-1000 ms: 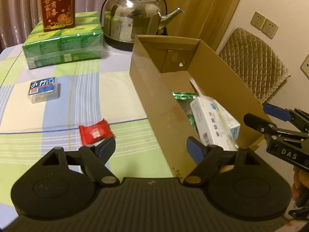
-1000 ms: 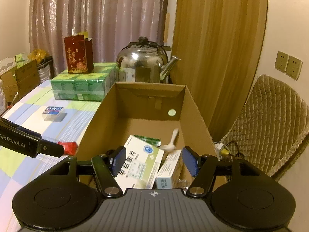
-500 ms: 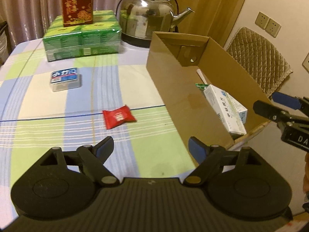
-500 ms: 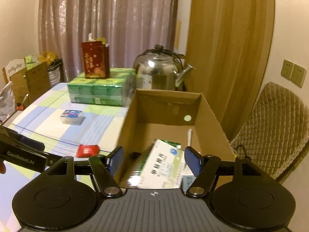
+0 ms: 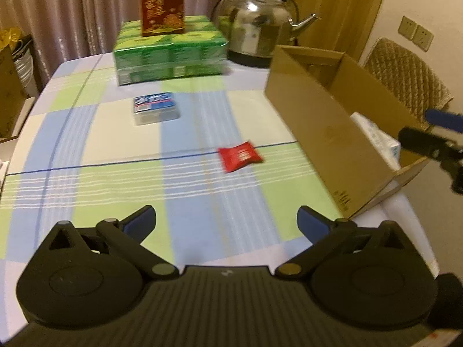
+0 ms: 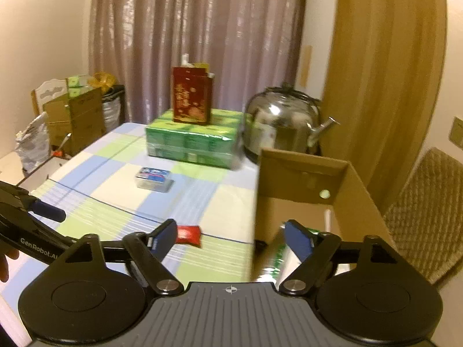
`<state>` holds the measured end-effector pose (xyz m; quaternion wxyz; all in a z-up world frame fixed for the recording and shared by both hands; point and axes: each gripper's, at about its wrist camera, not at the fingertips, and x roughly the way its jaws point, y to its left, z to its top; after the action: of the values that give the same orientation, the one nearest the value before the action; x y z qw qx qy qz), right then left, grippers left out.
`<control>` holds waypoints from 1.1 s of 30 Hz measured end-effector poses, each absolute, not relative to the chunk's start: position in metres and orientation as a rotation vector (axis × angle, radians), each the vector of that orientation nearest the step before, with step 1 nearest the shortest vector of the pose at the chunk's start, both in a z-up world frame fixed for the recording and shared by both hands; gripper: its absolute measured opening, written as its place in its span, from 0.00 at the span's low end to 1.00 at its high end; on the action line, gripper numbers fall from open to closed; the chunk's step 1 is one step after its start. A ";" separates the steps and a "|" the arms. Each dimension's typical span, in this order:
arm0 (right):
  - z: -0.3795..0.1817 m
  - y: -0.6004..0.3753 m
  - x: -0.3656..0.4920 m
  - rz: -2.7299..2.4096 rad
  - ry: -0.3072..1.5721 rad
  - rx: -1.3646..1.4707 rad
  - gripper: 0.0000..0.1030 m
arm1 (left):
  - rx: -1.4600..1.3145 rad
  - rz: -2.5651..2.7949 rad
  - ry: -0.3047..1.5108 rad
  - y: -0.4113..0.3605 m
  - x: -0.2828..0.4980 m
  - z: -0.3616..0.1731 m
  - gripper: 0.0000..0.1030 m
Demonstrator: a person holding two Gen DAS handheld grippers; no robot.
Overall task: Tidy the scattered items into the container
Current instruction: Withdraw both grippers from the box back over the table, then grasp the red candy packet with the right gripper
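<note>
A red snack packet (image 5: 239, 156) lies on the checked tablecloth, just left of the open cardboard box (image 5: 332, 133). Farther back sits a small clear case with a blue label (image 5: 154, 107). My left gripper (image 5: 226, 222) hangs over the cloth short of the packet, its jaws opening wide with nothing between them. In the right wrist view my right gripper (image 6: 230, 238) hovers near the box's (image 6: 292, 211) front left corner, jaws opening and empty; the red packet (image 6: 188, 234) shows beside its left finger. White and green packages (image 6: 276, 256) lie inside the box.
A green multipack (image 5: 169, 50) with a red carton (image 5: 162, 1) on top and a steel kettle (image 5: 256, 27) stand at the table's back. A woven chair (image 5: 405, 78) is right of the box. Boxes and bags (image 6: 72, 115) crowd the far left corner.
Both grippers have pulled back and swung left away from the box, so more tablecloth shows. Both sets of jaws have spread wider. The red packet and clear case lie where they were.
</note>
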<state>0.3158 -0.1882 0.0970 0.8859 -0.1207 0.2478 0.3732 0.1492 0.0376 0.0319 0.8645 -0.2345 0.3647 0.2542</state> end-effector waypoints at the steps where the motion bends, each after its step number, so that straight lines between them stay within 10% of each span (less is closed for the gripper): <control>1: 0.097 -0.183 0.313 0.784 0.514 -0.255 0.78 | -0.490 0.539 0.770 0.041 0.143 0.030 0.99; 33: -0.006 -0.046 0.369 0.797 0.740 -0.228 0.84 | -0.437 0.642 0.808 0.154 0.122 -0.028 0.99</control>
<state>0.3688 -0.0463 -0.0059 0.8496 -0.1083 0.3513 0.3783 0.1216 0.1544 -0.0278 0.8471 -0.2074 0.3830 0.3043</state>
